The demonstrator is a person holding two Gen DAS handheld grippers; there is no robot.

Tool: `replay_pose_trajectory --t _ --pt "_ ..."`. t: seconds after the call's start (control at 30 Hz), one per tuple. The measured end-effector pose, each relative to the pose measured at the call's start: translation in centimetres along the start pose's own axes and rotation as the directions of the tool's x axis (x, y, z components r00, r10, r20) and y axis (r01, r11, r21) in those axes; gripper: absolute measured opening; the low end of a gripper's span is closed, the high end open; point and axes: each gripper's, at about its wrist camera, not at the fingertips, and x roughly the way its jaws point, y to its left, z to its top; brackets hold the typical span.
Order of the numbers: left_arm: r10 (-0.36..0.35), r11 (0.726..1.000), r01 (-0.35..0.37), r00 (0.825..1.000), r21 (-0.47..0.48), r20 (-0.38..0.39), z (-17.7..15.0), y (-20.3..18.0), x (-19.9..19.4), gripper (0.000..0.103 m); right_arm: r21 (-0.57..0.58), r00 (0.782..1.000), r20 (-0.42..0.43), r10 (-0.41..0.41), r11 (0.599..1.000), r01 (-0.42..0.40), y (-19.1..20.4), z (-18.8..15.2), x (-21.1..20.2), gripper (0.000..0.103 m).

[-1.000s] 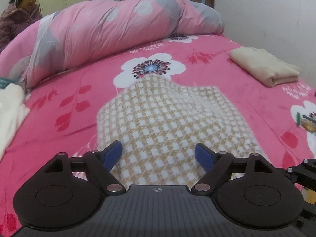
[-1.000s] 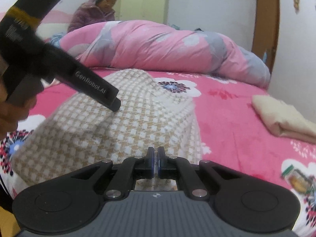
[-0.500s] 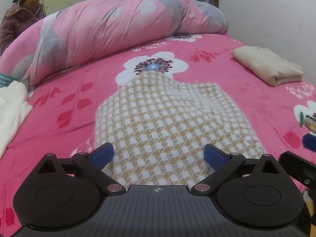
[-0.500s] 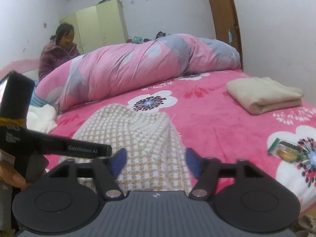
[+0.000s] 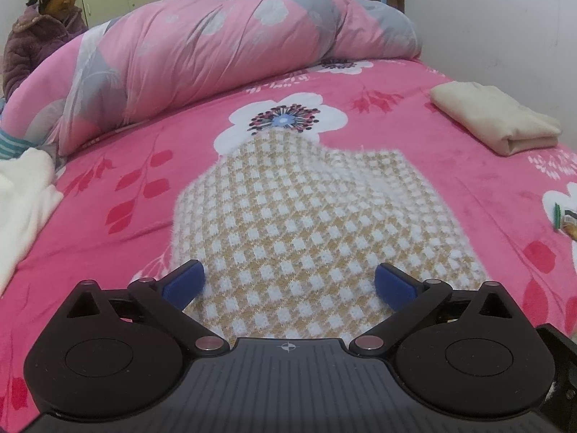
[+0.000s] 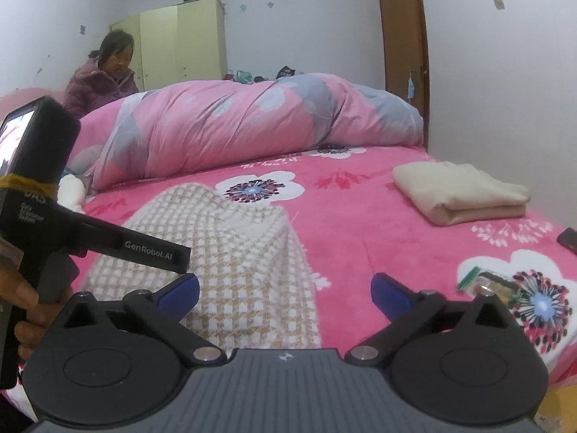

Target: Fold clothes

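Beige-and-white checked knit garment (image 5: 306, 223) lies folded on the pink floral bedspread (image 5: 414, 126); left gripper (image 5: 288, 283) and right gripper (image 6: 285, 288) just opened, empty; white garment (image 5: 21, 195) left of it remains unfolded

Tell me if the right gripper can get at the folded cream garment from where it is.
Probably yes: the right gripper is open and empty, and only bare pink bedspread lies between it and the folded cream garment.

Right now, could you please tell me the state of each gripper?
Left gripper: open, just widened, holding nothing, above the checked sweater.
Right gripper: open, just released, holding nothing.
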Motion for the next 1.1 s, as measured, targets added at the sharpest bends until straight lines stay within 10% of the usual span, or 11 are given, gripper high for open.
replay_pose_trajectory --t 0.6,0.87,1.1 --pt "-0.016 1.0 0.016 1.0 -0.001 0.011 -0.2 0.3 -0.1 0.103 -0.057 0.994 0.102 0.047 0.998 -0.041 1.2 -0.5 -2.1 0.103" --pt "-0.109 0.993 0.111 0.993 -0.033 0.054 -0.8 1.6 -0.6 0.103 -0.096 0.975 0.196 -0.103 0.988 0.124 0.3 -2.4 -3.8 0.103" --pt "-0.265 0.942 0.283 0.957 -0.18 0.121 -2.0 4.4 -2.5 0.103 -0.041 0.986 0.166 0.017 0.999 -0.01 -0.4 -4.4 -4.8 0.103"
